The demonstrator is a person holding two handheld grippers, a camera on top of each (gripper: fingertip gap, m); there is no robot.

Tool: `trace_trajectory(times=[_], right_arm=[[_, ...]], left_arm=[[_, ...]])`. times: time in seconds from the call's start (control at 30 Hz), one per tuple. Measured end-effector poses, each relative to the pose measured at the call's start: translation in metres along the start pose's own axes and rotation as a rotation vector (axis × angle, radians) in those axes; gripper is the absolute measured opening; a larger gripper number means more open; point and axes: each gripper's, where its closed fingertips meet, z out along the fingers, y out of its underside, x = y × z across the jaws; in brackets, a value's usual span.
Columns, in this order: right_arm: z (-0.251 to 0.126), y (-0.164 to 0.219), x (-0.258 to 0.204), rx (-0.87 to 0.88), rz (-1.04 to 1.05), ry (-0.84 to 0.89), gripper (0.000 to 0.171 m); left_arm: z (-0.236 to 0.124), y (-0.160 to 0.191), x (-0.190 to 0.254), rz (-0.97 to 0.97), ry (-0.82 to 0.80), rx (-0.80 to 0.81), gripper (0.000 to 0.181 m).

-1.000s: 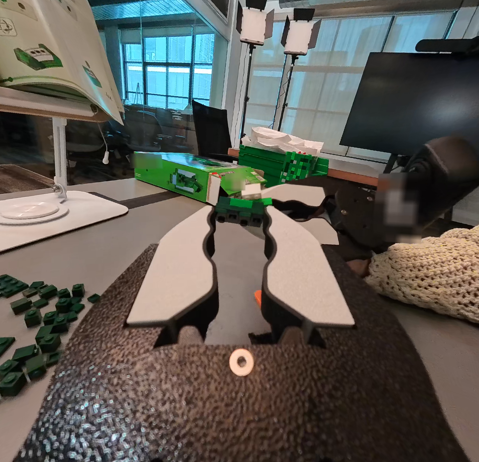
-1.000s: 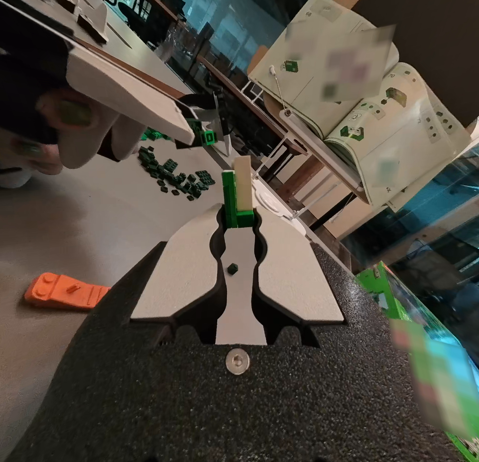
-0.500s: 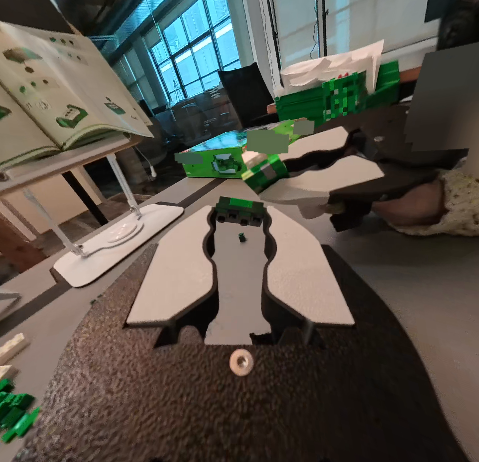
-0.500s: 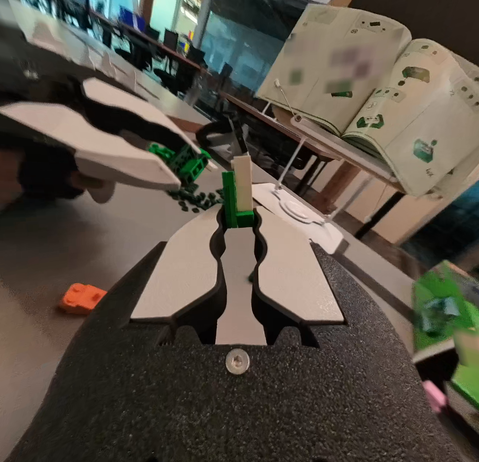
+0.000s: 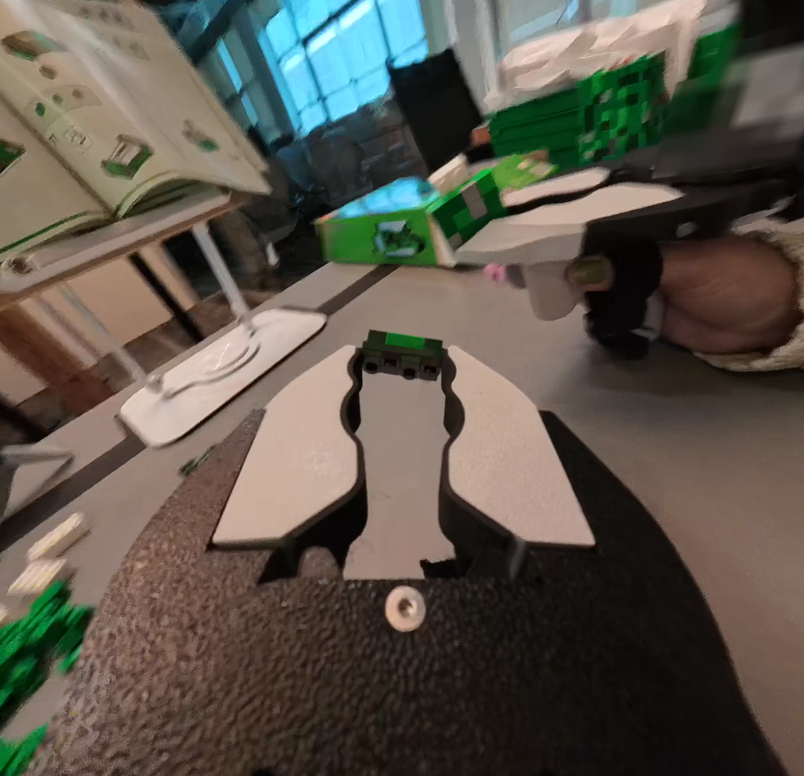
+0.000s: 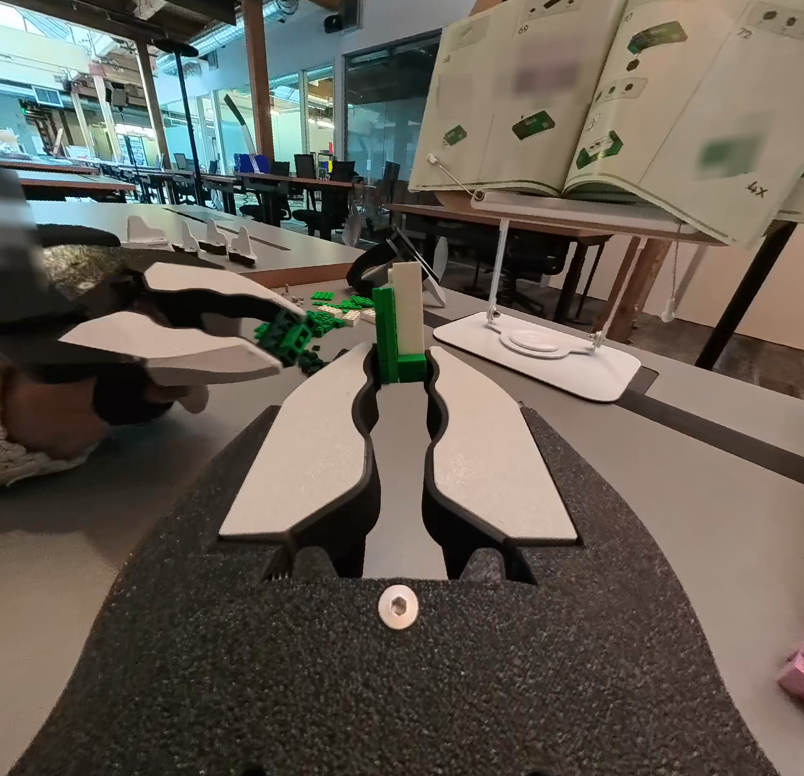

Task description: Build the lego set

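My left gripper point(image 5: 402, 359) is shut on a small dark green brick piece point(image 5: 402, 355) with a bright green top, held above the grey table. It also shows at the left of the right wrist view point(image 6: 285, 341), its piece point(image 6: 289, 335) at the tips. My right gripper point(image 6: 400, 370) is shut on a green and white assembly point(image 6: 402, 320) that stands upright between the fingertips. In the left wrist view the right gripper point(image 5: 491, 224) is at the upper right with that assembly point(image 5: 467, 209) at its tips. The two grippers are apart.
An open instruction book point(image 6: 609, 85) rests on a white stand point(image 6: 539, 346) at the back. Loose green and white bricks point(image 6: 343, 309) lie beyond the grippers. A green set box point(image 5: 378, 233) and green bins point(image 5: 609, 115) stand behind. A pink piece point(image 6: 792, 672) lies at the right. Left tips to right tips: about 7 cm.
Both grippers have swung and tilted level, and the views turned toward the book stand. The two held pieces have drawn farther apart. The orange brick separator has left the right wrist view.
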Motion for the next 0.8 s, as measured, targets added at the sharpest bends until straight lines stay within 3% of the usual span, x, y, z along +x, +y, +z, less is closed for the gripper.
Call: trace_trajectory(times=[0.13,0.27,0.33,0.53,0.8], right_arm=[[0.0,0.008,0.011,-0.077,-0.144,0.1,0.017],[0.0,0.022,0.021,-0.228,-0.669,0.237,0.017],[0.001,0.024,0.014,-0.24,-0.818,0.226,0.018],[0.001,0.025,0.009,-0.24,-0.843,0.209,0.018],[0.006,0.029,-0.001,-0.237,-0.89,0.164,0.018]], left_arm=[[-0.003,0.03,-0.022,0.099,-0.109,-0.264,0.034],[-0.008,0.048,-0.03,0.23,-0.155,-0.427,0.034],[-0.008,0.055,-0.027,0.231,-0.132,-0.474,0.034],[-0.01,0.076,-0.022,0.213,-0.085,-0.606,0.034],[-0.01,0.085,-0.019,0.176,-0.051,-0.635,0.034]])
